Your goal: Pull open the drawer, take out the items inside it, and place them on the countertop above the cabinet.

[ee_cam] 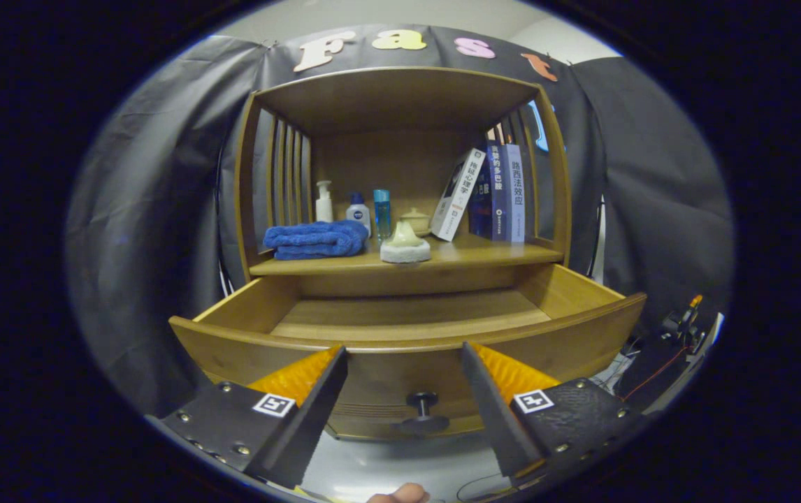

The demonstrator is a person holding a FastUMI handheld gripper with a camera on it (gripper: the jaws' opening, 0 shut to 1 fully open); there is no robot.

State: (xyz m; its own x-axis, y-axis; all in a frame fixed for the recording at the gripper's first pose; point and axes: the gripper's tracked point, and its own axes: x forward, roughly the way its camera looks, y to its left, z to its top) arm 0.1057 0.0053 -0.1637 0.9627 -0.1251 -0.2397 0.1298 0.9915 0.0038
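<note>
The wooden drawer (407,342) of the cabinet stands pulled out toward me, and its visible floor is bare wood. Its dark round knob (422,402) sits on the front panel, low between my fingers. My gripper (404,349) is open, fingers spread in front of the drawer's front panel, holding nothing. On the countertop (498,253) above the drawer lie a folded blue towel (316,239) and a pale cone-shaped item on a white pad (405,246), just beyond the drawer's back.
Behind the towel stand a white pump bottle (323,202), a white-and-blue bottle (358,211), a blue bottle (381,213) and a small lidded jar (416,220). Books (491,192) lean at the shelf's right. Cables and equipment (666,349) lie right of the cabinet. A fingertip (400,494) shows below.
</note>
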